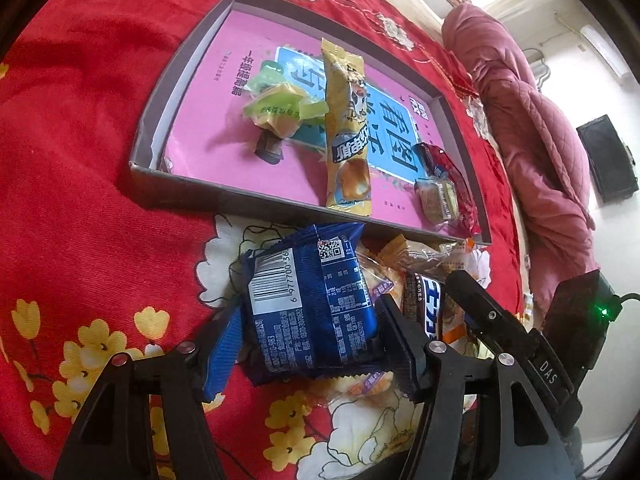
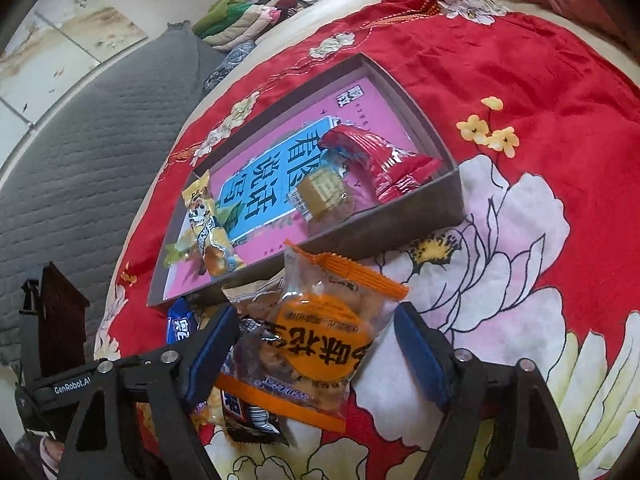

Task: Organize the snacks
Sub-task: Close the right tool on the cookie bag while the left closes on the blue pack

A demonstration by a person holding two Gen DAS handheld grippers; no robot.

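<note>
Midway through the sorting, we hold a snack in or near each claw on a red floral bedspread (image 1: 80, 160). Low in the left wrist frame, our left gripper (image 1: 308, 316) is clamped on a blue packet (image 1: 312, 300), barcode side up, raised just short of the near wall of the box (image 1: 256, 200). Low centre in the right wrist frame, our right gripper (image 2: 316, 344) stands with its jaws apart around an orange bag (image 2: 316, 344); the left pad looks to touch it, the right pad stands clear, so we judge it not yet gripped. The box fills mid-frame and already holds a yellow bar (image 1: 346, 136), green candies (image 1: 276, 108), a red packet (image 2: 380, 160) and a small brown square (image 2: 322, 194) on a pink book (image 1: 216, 92). Loose snacks lie heaped just outside its near wall. We judge the risks plain: the slick blue packet could slip from the pads, or catch on the box wall if carried too low; closing on the orange bag off-centre could crush its biscuits or drag the wrappers beneath.
</note>
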